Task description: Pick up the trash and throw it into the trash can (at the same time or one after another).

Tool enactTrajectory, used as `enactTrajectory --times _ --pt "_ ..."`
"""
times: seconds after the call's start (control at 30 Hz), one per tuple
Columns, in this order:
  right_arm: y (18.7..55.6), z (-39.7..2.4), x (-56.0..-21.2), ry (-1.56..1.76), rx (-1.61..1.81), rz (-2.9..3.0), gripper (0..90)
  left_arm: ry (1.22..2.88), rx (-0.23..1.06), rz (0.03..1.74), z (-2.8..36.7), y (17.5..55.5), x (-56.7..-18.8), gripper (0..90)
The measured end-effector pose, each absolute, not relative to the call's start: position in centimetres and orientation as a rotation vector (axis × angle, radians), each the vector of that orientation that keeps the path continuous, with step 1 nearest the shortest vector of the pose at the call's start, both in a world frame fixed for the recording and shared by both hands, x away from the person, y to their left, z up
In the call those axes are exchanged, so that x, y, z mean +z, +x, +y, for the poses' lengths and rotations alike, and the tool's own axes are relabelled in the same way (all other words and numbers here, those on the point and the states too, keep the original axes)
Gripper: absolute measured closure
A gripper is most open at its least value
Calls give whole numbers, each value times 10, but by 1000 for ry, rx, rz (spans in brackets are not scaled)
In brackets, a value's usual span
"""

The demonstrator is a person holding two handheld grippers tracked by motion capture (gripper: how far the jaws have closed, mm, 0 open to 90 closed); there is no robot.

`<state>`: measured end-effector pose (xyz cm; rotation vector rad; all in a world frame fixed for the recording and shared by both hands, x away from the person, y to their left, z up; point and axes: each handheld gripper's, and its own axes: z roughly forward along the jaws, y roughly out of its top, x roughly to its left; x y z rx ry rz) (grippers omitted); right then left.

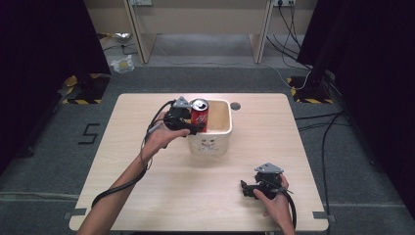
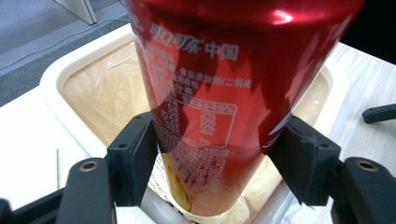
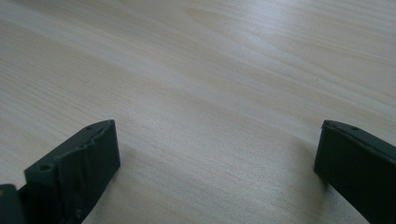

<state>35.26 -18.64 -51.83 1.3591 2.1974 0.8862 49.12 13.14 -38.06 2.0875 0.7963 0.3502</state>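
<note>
1. One container stands on the wooden table point(image 1: 147, 186): a white square tub point(image 1: 215, 143) with a small cartoon face printed on its near wall, placed near the table's middle toward the far side. Its inside looks pale tan, lined with a thin crinkled film.
2. One red drink can point(image 1: 199, 115) hangs upright over the tub's left part, its bottom end below the rim – whether it touches the tub's floor cannot be told.
3. Left gripper point(image 1: 192, 126) – jaws clamped on the can's sides, held at the tub's left edge by the left hand point(image 1: 161, 137), its cable trailing back along the forearm.
4. Right gripper point(image 1: 244, 188) – jaws spread wide with nothing between them, low on the table's near right part in the right hand point(image 1: 274, 198), well apart from the tub.
5. Left gripper view adds what the high view cannot: white Chinese lettering and a printed table on the can point(image 2: 219, 107), the black jaw pads pressed to both its sides, the film lining below.
6. Right gripper view shows bare pale wood grain point(image 3: 210, 93) between the two parted jaws.
</note>
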Motion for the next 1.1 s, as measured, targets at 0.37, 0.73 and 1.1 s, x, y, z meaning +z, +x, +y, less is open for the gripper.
enactTrajectory --times 0.37,0.73,1.1 --pt "353 -186 -518 1360 886 2198 3 2060 353 802 134 490 -374 307" --pt "353 -186 -518 1359 887 2199 2 2003 362 813 143 485 -358 262" --pt "353 -186 -518 1359 886 2199 2 1959 367 845 167 483 -351 253"
